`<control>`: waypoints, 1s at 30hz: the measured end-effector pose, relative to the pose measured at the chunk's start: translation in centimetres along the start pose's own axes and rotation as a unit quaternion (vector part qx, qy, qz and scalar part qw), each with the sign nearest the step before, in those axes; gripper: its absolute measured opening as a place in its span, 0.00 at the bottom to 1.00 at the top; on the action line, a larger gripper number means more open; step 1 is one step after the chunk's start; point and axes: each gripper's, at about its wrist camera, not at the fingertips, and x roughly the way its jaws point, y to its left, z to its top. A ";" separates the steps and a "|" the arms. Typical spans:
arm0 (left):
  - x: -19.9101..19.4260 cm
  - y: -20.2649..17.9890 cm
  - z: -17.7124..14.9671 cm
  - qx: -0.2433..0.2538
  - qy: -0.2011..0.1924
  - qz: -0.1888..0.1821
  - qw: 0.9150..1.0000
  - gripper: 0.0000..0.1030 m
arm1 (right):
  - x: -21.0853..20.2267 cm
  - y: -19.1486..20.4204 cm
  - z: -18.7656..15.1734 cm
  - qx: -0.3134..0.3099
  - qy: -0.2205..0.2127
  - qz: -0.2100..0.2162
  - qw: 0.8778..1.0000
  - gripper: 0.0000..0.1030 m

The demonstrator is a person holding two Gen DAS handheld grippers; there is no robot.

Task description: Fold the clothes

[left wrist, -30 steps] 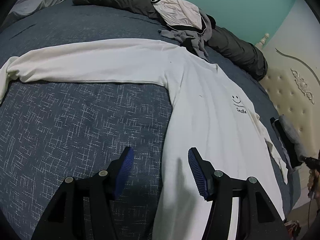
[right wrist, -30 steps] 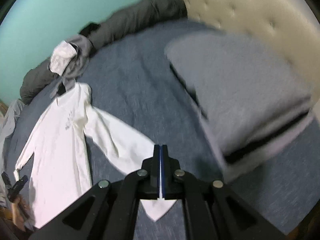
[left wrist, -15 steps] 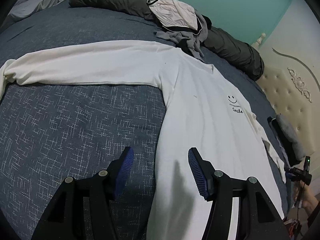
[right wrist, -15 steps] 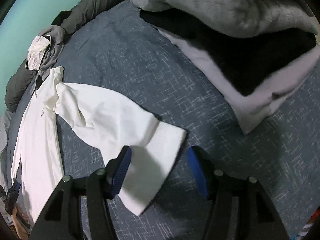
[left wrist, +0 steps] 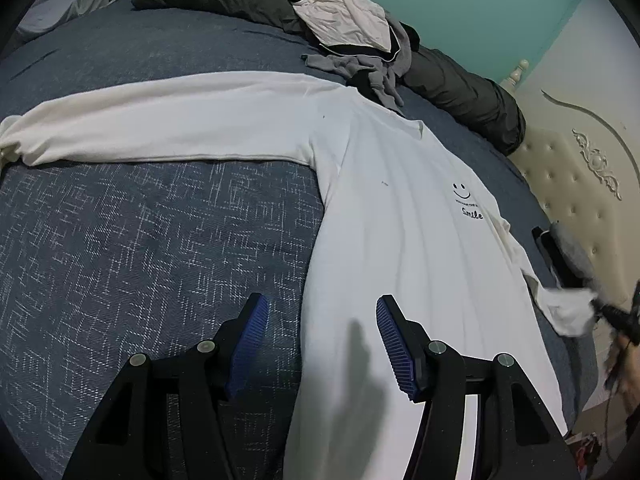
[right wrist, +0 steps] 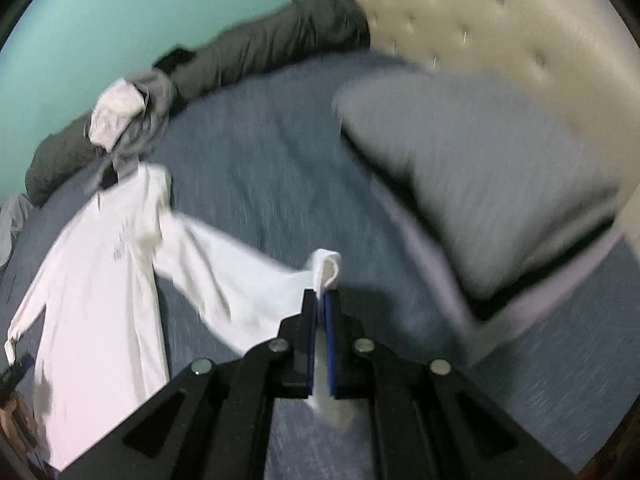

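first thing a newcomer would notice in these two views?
The white long-sleeve shirt spread flat across the dark blue bed cover, with a small smiley print on its chest. Next, the right tool, shut on the cuff of one sleeve and lifting it near the grey pillow by the headboard. The left tool hangs open over the shirt's lower edge, gripping nothing.

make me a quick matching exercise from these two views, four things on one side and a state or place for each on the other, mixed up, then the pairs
1. left gripper
2. right gripper
3. white shirt
4. grey pillow

a. by the tufted headboard
b. spread flat on the blue bed
c. jaws open, nothing held
d. shut on the sleeve cuff

Pairs: 1-c, 2-d, 3-b, 4-a
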 end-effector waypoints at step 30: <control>2.8 -2.9 -0.3 0.070 0.030 0.022 0.997 0.59 | 1.3 -9.6 22.2 0.019 -0.065 -0.148 0.987 0.02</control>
